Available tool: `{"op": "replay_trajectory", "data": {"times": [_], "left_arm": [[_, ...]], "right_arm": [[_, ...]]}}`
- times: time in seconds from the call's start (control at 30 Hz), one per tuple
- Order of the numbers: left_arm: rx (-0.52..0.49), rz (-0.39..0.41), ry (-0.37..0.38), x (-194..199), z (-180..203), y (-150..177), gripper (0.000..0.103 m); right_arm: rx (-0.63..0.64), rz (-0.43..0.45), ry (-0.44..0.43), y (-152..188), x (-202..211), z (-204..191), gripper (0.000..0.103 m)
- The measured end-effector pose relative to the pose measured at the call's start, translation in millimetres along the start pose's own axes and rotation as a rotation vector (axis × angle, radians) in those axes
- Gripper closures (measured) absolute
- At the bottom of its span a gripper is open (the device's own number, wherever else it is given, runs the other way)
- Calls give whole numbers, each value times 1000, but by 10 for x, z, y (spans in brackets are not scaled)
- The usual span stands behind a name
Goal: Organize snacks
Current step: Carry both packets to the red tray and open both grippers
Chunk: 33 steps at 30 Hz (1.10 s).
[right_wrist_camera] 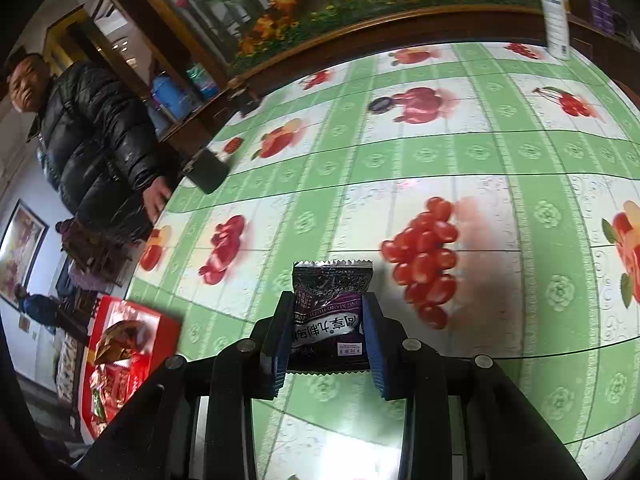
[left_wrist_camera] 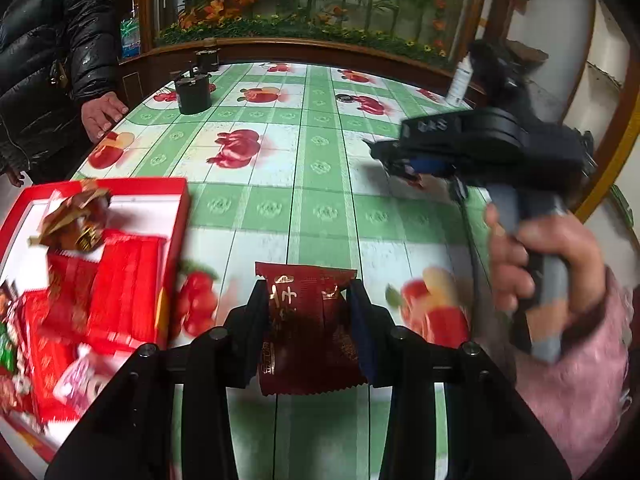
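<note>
Snacks: two sealed packets are being held above the table, one in each gripper; more are lying in the red box (left_wrist_camera: 176,216) at the table's left edge.
Left gripper (left_wrist_camera: 308,300): it is pointing steeply down at the cloth, and its jaws are clamping a dark red packet (left_wrist_camera: 310,332) by its two side edges.
Red packet: it is a glossy foil pillow pack with gold print and zigzag-crimped ends, hanging clear of the table, just right of the box.
Right gripper (right_wrist_camera: 326,320): it is also tilting down, and its jaws are pressing a purple packet (right_wrist_camera: 330,304) between blue ribbed pads (right_wrist_camera: 376,344).
Purple packet: it is shiny film with a speckled silver-black top, a white label band and a serrated upper seal.
Right hand (left_wrist_camera: 548,260): seen from the left wrist view, it is wrapping a grey handle, with a pink fuzzy sleeve (left_wrist_camera: 580,384) at the wrist; the black gripper body is reaching leftward and is blurred.
Box: it is shallow red card with a white lining, holding red wrappers, a crinkled gold-brown wrapper (left_wrist_camera: 76,216) and a pink packet.
Table (left_wrist_camera: 320,208): it is covered in smooth plastic cloth printed with green checks and red fruit.
Bystander (right_wrist_camera: 100,148): a person in a glossy black puffer jacket is resting a hand (left_wrist_camera: 102,114) on the table's far left edge.
Canister (left_wrist_camera: 193,94): a black cylinder is standing near that hand.
</note>
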State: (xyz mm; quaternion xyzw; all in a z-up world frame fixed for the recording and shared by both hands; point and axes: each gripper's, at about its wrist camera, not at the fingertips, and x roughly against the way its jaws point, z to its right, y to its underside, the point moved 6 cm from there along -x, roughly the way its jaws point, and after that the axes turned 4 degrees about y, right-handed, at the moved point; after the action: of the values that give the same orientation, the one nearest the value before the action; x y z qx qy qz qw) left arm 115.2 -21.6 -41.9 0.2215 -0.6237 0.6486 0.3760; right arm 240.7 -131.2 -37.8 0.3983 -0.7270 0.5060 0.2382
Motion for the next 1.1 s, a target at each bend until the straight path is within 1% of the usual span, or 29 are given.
{"op": "replay_trajectory", "data": {"times": [0.17,0.23,0.3,0.4,0.43,0.57,0.67,0.73,0.83,0.93,1.0,1.1], "left_arm": [[7,-3,20,206,0,250,67],[4,0,24,272,-3,299,66],[2,18,12,370,-47,305,67],[18,53,-3,523,-181,262,66],[31,75,-14,606,-283,233,66],[85,137,-68,857,-682,194,66],[114,182,-142,1010,-993,209,66],[126,205,-198,1096,-1182,226,66],[151,225,-243,1152,-1411,269,66],[155,239,-293,1184,-1577,301,66],[153,242,-310,1191,-1644,327,66],[153,244,-333,1191,-1744,364,66]], "right_arm": [[11,2,-14,9,-1,-49,69],[17,2,-9,31,-12,-63,69],[25,2,-5,66,-22,-94,69],[34,-14,-47,179,-25,-192,69],[39,-13,-59,223,-15,-234,70],[53,-17,-173,430,58,-498,70],[111,12,-199,571,139,-743,70],[156,33,-234,679,209,-968,70],[204,75,-321,831,332,-1321,70],[252,108,-411,976,421,-1677,70],[273,117,-456,1072,431,-1883,70],[278,109,-495,1168,365,-2117,70]]}}
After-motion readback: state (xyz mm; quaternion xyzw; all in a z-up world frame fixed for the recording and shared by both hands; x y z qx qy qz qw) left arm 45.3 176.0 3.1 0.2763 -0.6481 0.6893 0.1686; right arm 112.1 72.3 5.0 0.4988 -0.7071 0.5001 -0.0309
